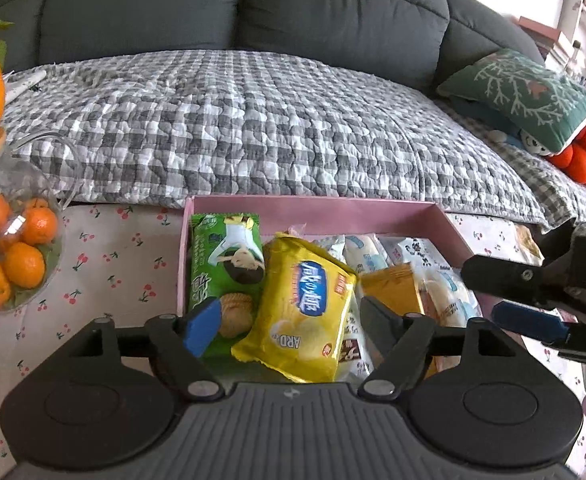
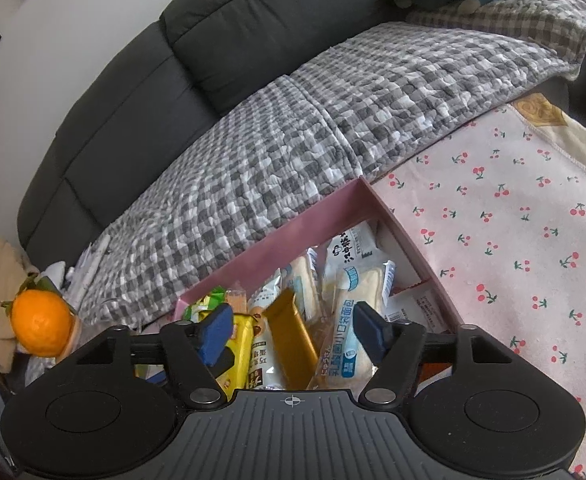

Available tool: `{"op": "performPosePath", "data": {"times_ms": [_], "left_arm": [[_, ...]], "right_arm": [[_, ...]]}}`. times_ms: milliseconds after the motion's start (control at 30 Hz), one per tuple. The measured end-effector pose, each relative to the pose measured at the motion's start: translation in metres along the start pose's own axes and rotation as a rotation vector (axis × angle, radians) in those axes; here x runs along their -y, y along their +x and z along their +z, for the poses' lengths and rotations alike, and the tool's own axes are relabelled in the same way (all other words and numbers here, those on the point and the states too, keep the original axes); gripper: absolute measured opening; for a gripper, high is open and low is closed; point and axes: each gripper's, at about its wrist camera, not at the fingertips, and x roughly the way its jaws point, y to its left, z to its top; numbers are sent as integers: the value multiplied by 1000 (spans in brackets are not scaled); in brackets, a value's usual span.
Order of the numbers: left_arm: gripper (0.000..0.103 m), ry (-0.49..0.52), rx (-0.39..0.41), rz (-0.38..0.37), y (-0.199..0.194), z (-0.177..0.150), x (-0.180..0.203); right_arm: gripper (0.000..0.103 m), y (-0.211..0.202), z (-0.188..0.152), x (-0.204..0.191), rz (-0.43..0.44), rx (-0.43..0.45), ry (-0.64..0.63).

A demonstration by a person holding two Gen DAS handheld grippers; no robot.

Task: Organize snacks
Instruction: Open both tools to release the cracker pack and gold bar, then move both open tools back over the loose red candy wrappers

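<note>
- My left gripper stands wide open over the yellow chip bag, centre of frame, lying in the pink box; nothing held.
- My right gripper gapes empty above the gold packet and white bread packs, lower centre.
- I'd lift clear without snagging wrappers.

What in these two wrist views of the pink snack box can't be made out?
- Near wall and floor of the pink box: hidden in both views by the gripper bodies and piled packets.
- Lower end of the yellow packet: left wrist view, behind the open left hand-held gripper.
- Packets under the gold bar: right wrist view, overlapped, below the open right hand-held gripper.
- Glass jar of oranges: cut off by the left edge.
</note>
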Motion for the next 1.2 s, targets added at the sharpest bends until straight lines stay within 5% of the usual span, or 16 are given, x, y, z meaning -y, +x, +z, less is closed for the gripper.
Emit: {"op": "performPosePath", "data": {"times_ms": [433, 1200], "left_arm": [[97, -37, -24, -8, -36, -17, 0], [102, 50, -67, 9, -90, -70, 25]], "right_arm": [[85, -30, -3, 1, -3, -42, -33], [93, -91, -33, 2, -53, -84, -241]]}}
